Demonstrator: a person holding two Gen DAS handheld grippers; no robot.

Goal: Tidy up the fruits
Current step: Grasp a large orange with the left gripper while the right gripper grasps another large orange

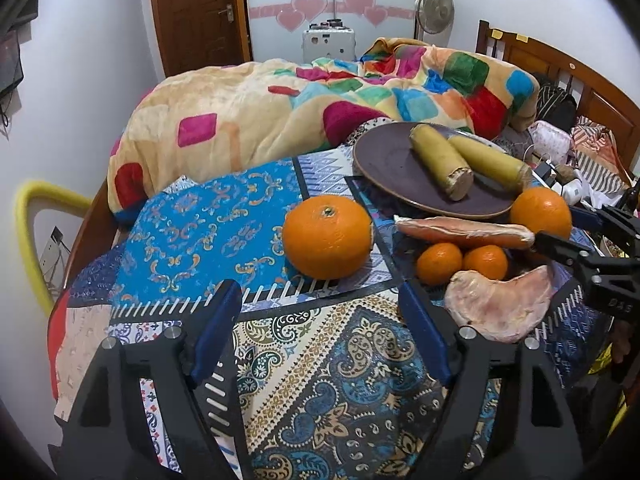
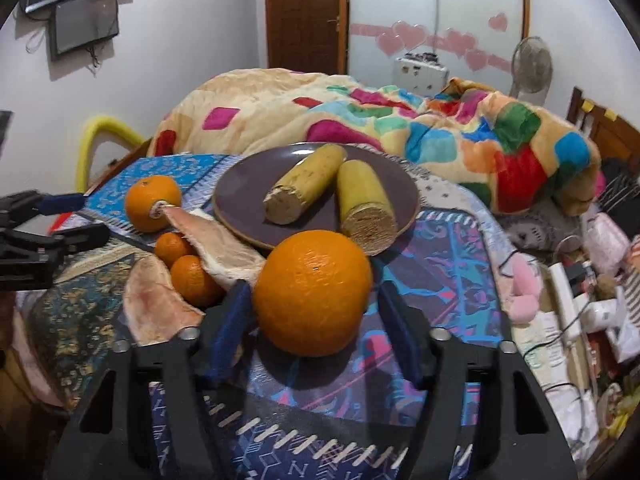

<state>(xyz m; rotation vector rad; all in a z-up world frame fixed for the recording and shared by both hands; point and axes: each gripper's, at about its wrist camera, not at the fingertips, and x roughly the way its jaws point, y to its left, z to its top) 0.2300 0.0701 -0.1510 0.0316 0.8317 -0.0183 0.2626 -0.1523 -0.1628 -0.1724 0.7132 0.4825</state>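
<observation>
The right gripper (image 2: 312,320) stands apart around the big orange (image 2: 313,292) at lower centre, not clamped. It looks firm, round and roll-prone, so grip across its widest middle. The left gripper (image 1: 320,320) is apart, holding nothing.

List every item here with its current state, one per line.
Left gripper: open, empty.
Right gripper: open, straddling the near orange.
Far orange: loose on the cloth.
Two cut stalks: lying on the plate.
Two small oranges: between peel pieces.
</observation>
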